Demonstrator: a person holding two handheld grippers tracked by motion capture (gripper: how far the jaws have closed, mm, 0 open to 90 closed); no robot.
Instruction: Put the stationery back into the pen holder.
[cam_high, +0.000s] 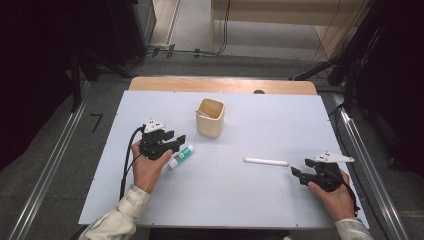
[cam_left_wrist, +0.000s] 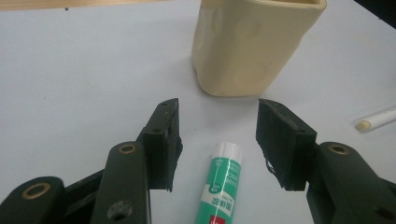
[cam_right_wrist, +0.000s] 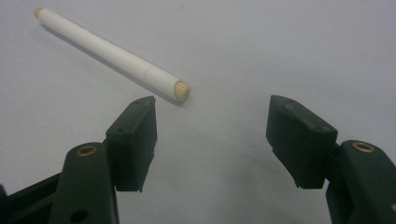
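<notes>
While our left gripper straddled the glue stick, jaws released, we judged it could roll away.

Glue stick: small white print on green label, too blurred to read.

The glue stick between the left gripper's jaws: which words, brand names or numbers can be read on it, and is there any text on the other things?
Glue stick: white characters on the green label and a red patch below them, all too blurred to read.
White pen: no print to see.
Cream cup: no text; only faint raised shapes on its wall.
Table sheet: no marks that can be read.
</notes>
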